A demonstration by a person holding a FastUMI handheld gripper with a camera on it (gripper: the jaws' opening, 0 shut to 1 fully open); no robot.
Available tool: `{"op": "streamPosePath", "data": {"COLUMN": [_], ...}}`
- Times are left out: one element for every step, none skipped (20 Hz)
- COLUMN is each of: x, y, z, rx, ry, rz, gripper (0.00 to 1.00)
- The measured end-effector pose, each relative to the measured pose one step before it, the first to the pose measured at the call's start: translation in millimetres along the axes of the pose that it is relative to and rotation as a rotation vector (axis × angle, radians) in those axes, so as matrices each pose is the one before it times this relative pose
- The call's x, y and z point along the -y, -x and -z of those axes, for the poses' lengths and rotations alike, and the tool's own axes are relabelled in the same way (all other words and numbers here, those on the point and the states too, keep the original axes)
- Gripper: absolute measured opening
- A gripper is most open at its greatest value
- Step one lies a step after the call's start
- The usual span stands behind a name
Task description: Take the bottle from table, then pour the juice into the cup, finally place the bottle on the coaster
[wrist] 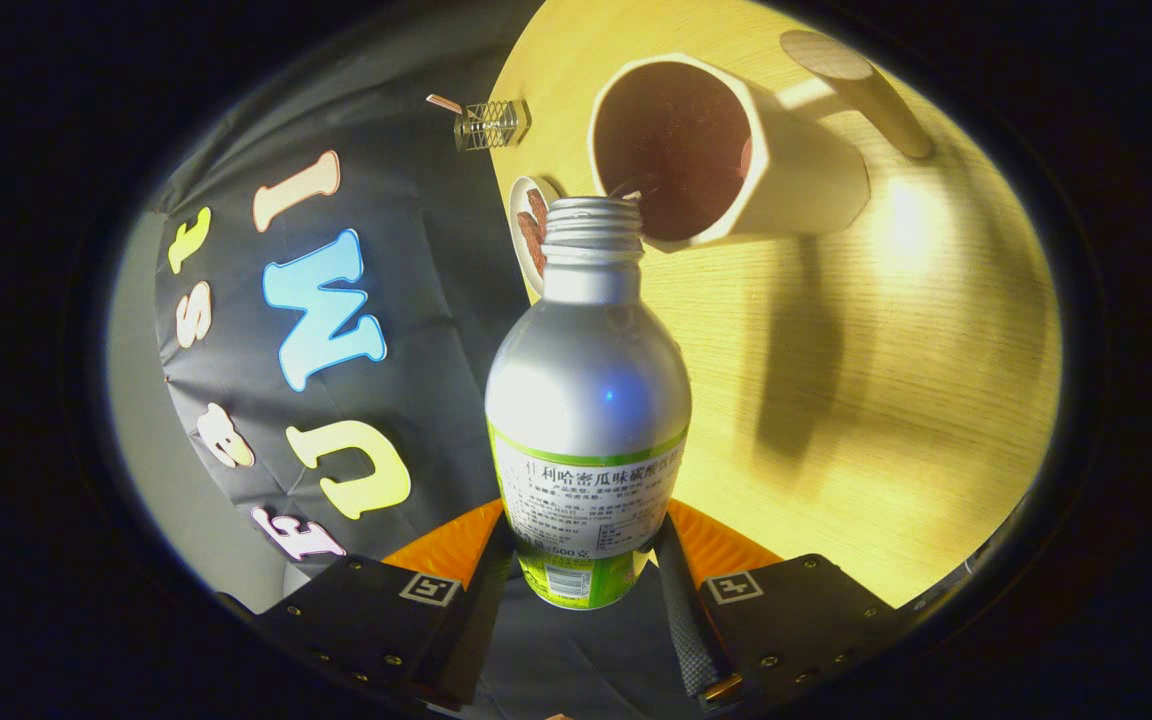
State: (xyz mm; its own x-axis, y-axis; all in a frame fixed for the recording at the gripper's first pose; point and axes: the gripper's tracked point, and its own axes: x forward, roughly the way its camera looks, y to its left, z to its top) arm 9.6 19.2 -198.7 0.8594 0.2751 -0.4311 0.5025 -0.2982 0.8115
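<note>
The pale wooden table (836, 380) tilted across my feed against the booth's black cloth wall, because I had the gripper (584, 560) rolled over for the pour. Its fingers were pinched on the lower body of the silver bottle (586, 400), one on each side. The open threaded mouth sat at twelve o'clock from the fingers, at the rim of the white cup (736, 160). I judged the pouring step was in hand; whether juice flowed I could not tell. Next I would need to right the bottle and carry it to the coaster (531, 225), at eleven o'clock from the mouth. The label's small print was too fine to read.
</note>
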Motion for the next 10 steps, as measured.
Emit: {"op": "streamPosePath", "data": {"x": [-0.72, -1.42, -0.76, -1.00, -0.40, -0.55, -0.97, -1.45, -0.29, -1.10], "y": [-0.35, -0.65, -0.82, 1.85, 0.87, -0.48, -0.31, 0.25, -0.15, 1.01], "z": [0.47, 1.16, -0.57, 1.22, -0.94, -0.18, -0.58, -0.57, -0.50, 0.15], "rx": [-0.00044, -0.00133, -0.00088, -0.00144, 0.00380, 0.00063, 0.00322, 0.00241, 0.00110, -0.00073], "ry": [-0.00656, -0.00703, -0.00565, -0.00589, -0.00459, -0.00750, -0.00851, -0.00757, -0.00745, -0.00787], "rz": [-0.00130, -0.00058, 0.00009, 0.00171, 0.00022, 0.00015, -0.00198, -0.00079, -0.00049, -0.00070], "gripper": [0.74, 0.74, 0.74, 0.74, 0.74, 0.74, 0.74, 0.74, 0.74, 0.74]}}
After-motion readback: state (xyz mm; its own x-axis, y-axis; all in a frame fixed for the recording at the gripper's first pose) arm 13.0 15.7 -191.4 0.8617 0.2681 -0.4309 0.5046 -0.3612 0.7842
